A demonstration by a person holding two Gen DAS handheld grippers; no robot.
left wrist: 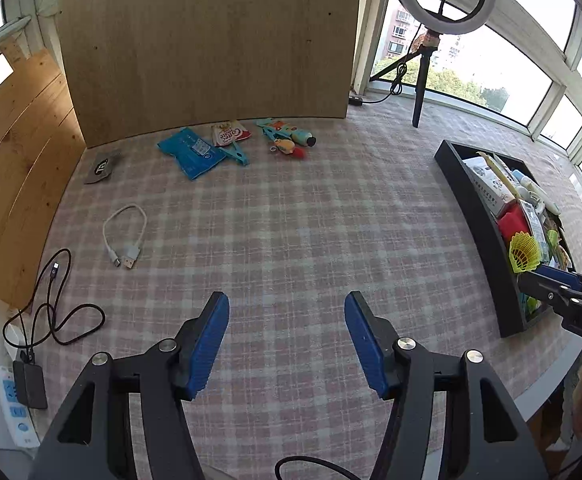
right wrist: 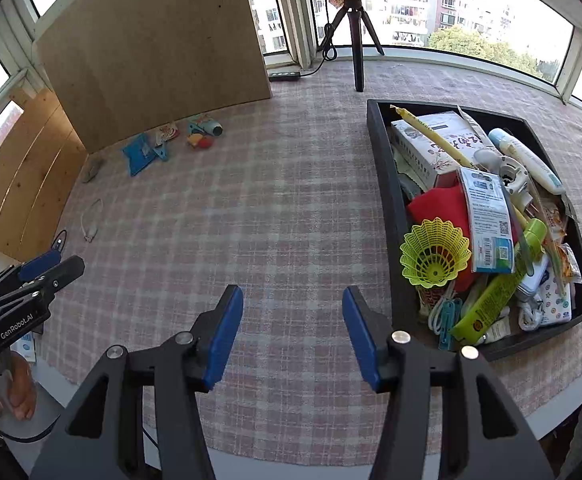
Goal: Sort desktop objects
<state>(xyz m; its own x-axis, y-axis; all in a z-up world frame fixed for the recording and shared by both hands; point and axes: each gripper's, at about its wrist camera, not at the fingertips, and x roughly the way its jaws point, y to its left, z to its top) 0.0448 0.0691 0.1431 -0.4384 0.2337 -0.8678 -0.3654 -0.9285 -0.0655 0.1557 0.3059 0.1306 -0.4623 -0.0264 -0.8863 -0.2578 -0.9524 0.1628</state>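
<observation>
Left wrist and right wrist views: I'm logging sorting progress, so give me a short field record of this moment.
surface: checked tablecloth
bin: black tray, piled full
top of pile: yellow shuttlecock
unsorted: white cable, blue packet, snack packet, toy cluster, grey patch
left gripper: open, empty
right gripper: open, empty

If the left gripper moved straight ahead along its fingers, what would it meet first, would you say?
The left gripper, jaws open and empty, points over bare pink plaid tablecloth. The first things in line are probably the small colourful toys by the brown board, though depth is unclear.
</observation>
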